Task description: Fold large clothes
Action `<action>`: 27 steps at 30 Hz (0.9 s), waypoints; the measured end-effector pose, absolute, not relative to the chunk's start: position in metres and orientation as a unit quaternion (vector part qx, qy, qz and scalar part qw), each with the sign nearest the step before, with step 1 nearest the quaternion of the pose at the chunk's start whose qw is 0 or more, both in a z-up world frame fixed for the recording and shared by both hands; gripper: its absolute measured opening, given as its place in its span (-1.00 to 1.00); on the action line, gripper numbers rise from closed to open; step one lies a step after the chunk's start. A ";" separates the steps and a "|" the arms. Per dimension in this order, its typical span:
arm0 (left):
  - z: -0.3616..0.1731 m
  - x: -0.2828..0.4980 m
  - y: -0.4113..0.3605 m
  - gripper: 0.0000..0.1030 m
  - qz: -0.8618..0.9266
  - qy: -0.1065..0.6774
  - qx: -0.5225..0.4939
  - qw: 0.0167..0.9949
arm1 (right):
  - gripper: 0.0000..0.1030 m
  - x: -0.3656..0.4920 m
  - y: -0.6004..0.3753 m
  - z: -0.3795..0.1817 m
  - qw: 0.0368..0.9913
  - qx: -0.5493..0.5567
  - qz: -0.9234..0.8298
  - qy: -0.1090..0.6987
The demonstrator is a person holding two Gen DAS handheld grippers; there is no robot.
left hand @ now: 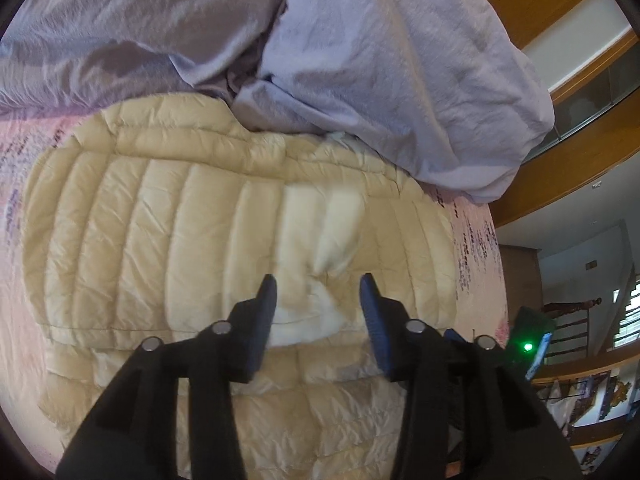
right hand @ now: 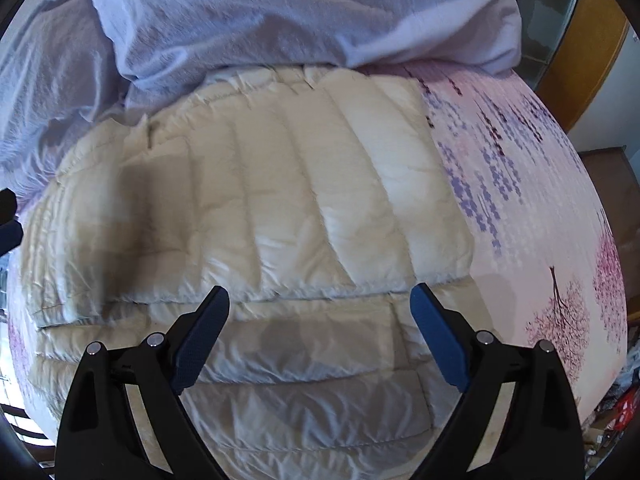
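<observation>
A cream quilted puffer jacket lies on the bed with one part folded over another. It also fills the middle of the right wrist view. My left gripper is open and empty, just above the folded layer near its front edge. My right gripper is wide open and empty, hovering over the fold edge of the jacket. Part of the other gripper shows at the far left edge of the right wrist view.
A crumpled lilac duvet is heaped along the far side of the bed, touching the jacket; it also shows in the right wrist view. The pink floral bedsheet lies bare to the right. A wooden railing and stairs stand beyond the bed's right edge.
</observation>
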State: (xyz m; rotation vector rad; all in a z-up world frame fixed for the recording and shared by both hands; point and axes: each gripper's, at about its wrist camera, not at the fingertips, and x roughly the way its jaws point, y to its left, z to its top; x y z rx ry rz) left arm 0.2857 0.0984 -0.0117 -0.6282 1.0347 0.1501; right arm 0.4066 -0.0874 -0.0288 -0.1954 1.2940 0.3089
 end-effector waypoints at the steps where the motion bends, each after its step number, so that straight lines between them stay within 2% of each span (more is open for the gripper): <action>1: -0.011 0.284 0.101 -0.12 0.074 0.486 -0.293 0.820 | 0.74 0.407 -0.083 -0.026 0.783 -0.089 0.150 0.597; 6: -0.015 0.273 0.120 -0.12 0.103 0.489 -0.282 0.819 | 0.28 0.404 -0.060 -0.020 0.783 -0.082 0.188 0.587; 12: -0.025 0.255 0.141 -0.12 0.137 0.495 -0.266 0.816 | -0.13 0.396 -0.022 -0.022 0.774 -0.084 0.234 0.582; 15: -0.029 0.248 0.147 -0.12 0.152 0.499 -0.255 0.814 | -0.24 0.391 -0.006 -0.024 0.770 -0.093 0.250 0.580; 23: -0.041 0.239 0.157 -0.12 0.173 0.512 -0.245 0.805 | -0.35 0.383 0.020 -0.035 0.760 -0.113 0.264 0.583; 27: -0.046 0.237 0.159 -0.12 0.178 0.519 -0.241 0.801 | -0.49 0.382 0.025 -0.048 0.752 -0.129 0.257 0.594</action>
